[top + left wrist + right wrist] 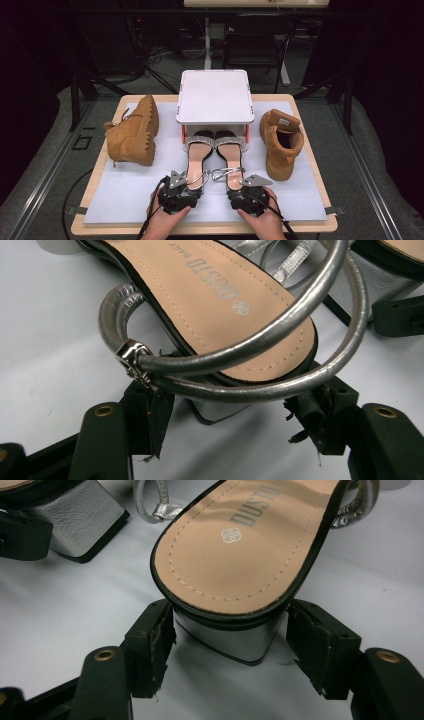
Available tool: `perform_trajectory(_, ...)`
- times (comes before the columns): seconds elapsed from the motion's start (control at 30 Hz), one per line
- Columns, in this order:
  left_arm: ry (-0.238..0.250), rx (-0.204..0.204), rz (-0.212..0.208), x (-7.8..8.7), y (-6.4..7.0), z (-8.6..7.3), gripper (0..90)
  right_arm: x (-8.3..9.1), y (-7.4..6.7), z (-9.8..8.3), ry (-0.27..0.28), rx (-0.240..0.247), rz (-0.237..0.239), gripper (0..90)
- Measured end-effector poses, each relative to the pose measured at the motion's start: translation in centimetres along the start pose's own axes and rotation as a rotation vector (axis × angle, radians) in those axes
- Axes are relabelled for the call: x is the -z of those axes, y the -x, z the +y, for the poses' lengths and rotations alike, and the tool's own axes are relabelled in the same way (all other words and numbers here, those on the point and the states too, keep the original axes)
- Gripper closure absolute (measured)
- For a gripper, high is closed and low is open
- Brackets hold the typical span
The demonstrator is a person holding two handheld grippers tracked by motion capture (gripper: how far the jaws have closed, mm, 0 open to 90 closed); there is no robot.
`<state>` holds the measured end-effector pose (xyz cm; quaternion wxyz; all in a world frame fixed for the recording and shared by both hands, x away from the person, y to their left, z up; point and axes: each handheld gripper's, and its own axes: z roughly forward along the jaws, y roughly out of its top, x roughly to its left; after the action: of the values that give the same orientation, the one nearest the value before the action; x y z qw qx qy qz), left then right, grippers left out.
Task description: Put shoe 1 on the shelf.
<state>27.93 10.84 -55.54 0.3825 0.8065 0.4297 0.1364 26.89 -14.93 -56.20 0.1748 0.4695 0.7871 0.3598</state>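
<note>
Two silver-strapped block-heel sandals lie side by side in the middle of the mat, toes under a white rack. My left gripper (194,187) is at the back of the left sandal (199,152). In the left gripper view its jaws (232,422) stand open on either side of the silver heel (215,410), apart from it, with the ankle strap (260,340) looped above. My right gripper (234,188) is at the right sandal (230,152). Its jaws (230,645) flank that heel (230,637) closely, open, the right pad just off it.
A tan boot (132,132) lies on its side at the left and its mate (281,142) stands upright at the right. The white rack (215,95) stands at the table's far edge. The white mat (125,200) covers most of the wooden table.
</note>
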Motion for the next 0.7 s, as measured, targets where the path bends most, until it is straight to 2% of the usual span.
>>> perform_trajectory(0.1,0.002,0.003,-0.003,-0.03,-0.02,-0.01,36.9,0.00,-0.05,-0.04,0.000,0.000,-0.002,35.6)
perform_trajectory(0.23,0.018,-0.018,0.001,-0.29,-0.07,-0.06,35.0,-0.07,-0.05,-0.11,0.006,0.001,0.001,35.2)
perform_trajectory(0.4,0.015,-0.032,0.001,-0.34,-0.12,-0.03,34.4,-0.24,0.08,-0.14,0.012,0.002,0.006,34.1)
perform_trajectory(0.7,0.013,-0.036,-0.004,-0.32,-0.22,-0.02,34.3,-0.21,0.08,-0.21,0.007,0.013,-0.001,34.2)
